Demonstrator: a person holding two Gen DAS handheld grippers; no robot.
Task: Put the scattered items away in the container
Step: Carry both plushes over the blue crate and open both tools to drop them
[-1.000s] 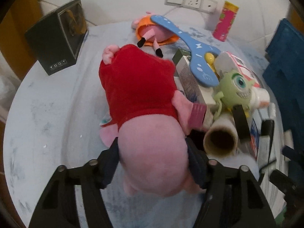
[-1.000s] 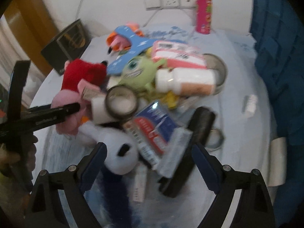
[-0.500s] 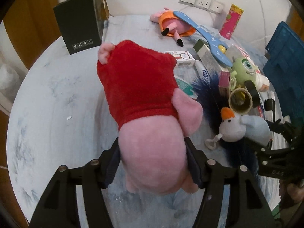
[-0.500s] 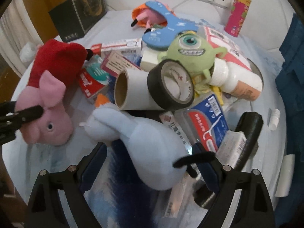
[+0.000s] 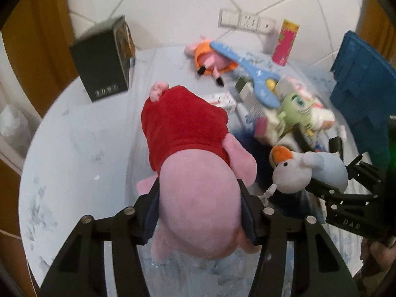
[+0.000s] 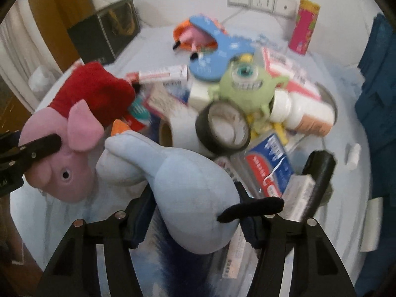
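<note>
My left gripper (image 5: 199, 212) is shut on a pink pig plush in a red dress (image 5: 188, 153) and holds it above the white round table (image 5: 74, 148); the plush also shows in the right wrist view (image 6: 74, 133). My right gripper (image 6: 198, 212) is shut on a pale blue bird plush (image 6: 190, 185) with an orange beak, seen in the left wrist view (image 5: 307, 170) too. A blue crate (image 5: 366, 84) stands at the right. A pile of items lies mid-table: a green one-eyed plush (image 6: 247, 86), a tape roll (image 6: 222, 128), a white bottle (image 6: 304, 113).
A black box (image 5: 104, 64) stands at the back left. A second pig plush in orange (image 5: 210, 59) and a blue paddle (image 5: 247, 74) lie at the back. A pink canister (image 5: 284, 42) stands by the wall sockets. A black brush (image 6: 319, 175) lies right of the pile.
My right gripper closed on the blue bird plush and lifted it off the pile. My left gripper rose and drew back with the pig plush held throughout.
</note>
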